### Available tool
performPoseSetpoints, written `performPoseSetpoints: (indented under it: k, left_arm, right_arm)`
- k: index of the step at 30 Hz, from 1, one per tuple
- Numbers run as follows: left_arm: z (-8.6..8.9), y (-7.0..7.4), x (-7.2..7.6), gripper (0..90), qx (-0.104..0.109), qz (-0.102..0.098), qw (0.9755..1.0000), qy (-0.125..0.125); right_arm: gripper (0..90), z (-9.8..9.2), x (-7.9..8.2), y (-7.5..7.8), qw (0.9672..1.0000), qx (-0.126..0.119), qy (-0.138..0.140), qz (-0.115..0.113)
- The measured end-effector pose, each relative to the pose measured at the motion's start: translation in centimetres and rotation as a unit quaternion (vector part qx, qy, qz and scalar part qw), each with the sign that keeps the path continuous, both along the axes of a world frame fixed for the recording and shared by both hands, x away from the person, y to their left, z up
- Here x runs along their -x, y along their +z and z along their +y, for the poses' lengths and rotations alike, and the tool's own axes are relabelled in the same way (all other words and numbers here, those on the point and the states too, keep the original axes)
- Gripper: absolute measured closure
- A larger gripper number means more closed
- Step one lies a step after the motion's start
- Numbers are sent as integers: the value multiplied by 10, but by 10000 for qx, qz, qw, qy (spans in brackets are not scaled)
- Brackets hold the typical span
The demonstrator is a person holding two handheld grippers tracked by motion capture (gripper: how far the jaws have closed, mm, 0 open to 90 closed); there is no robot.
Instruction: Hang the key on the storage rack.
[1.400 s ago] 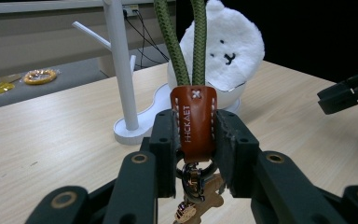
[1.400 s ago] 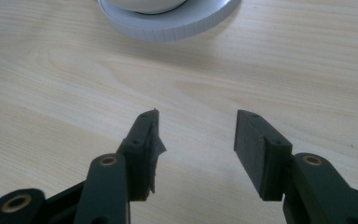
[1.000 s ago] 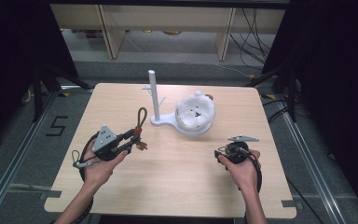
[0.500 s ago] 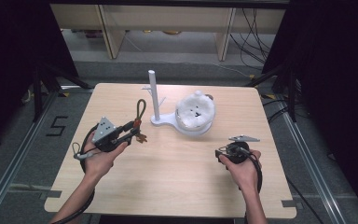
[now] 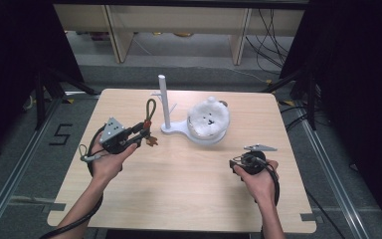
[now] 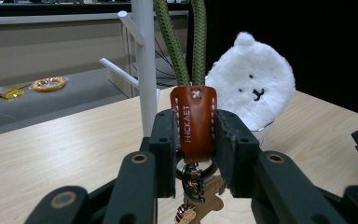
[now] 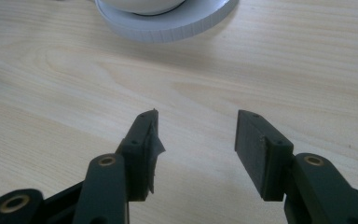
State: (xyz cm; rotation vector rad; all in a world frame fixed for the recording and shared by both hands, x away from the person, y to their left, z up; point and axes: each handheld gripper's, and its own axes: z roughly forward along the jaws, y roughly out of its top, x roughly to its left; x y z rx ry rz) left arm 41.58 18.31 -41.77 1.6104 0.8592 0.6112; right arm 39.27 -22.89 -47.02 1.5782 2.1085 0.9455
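left tool (image 6: 193, 154) clamped on keychain's brown tab (image 6: 194, 119), green loop (image 6: 182, 42) upright, right tool (image 7: 196, 140) open, empty

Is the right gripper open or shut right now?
Open. In the right gripper view the right gripper has its jaws apart with only bare table between them; nothing is held.

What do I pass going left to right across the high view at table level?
Left tongs shut on the keychain strap → white stand → white plush bear → right tongs, open.
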Motion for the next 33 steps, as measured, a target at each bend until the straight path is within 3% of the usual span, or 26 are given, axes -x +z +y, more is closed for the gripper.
performPoseSetpoints:
  k: [2, 7, 9, 19, 23, 28, 29, 33]
  left_arm:
    - [0, 1, -3, 690, 6, -2, 10000, 24]
    - [1, 3, -10, 690, 52, 31, 10000, 57]
    - [2, 4, -12, 690, 29, 39, 10000, 81]
    - [0, 6, -26, 690, 43, 69, 9999, 122]
    - [1, 6, -31, 689, 60, 101, 9998, 170]
    - [1, 2, -37, 689, 103, 187, 9995, 214]
    - [1, 1, -38, 689, 108, 211, 9995, 218]
    - [0, -3, -43, 689, 158, 275, 9992, 236]
  right_arm:
    - [505, 0, 0, -1, 9999, -141, 67, 2]
    - [504, 0, 0, -1, 9999, -103, 58, 12]
    - [503, 2, 2, 1, 9998, -131, -46, 149]
    - [502, 2, 2, 2, 9998, -120, -67, 175]
    - [502, -1, 0, 0, 9999, -72, 74, 4]
    - [502, 0, 0, -1, 10000, -5, -26, 33]
    - [502, 1, 1, 0, 9998, -69, -97, 134]
    - [502, 0, 0, -2, 10000, -14, -15, 14]
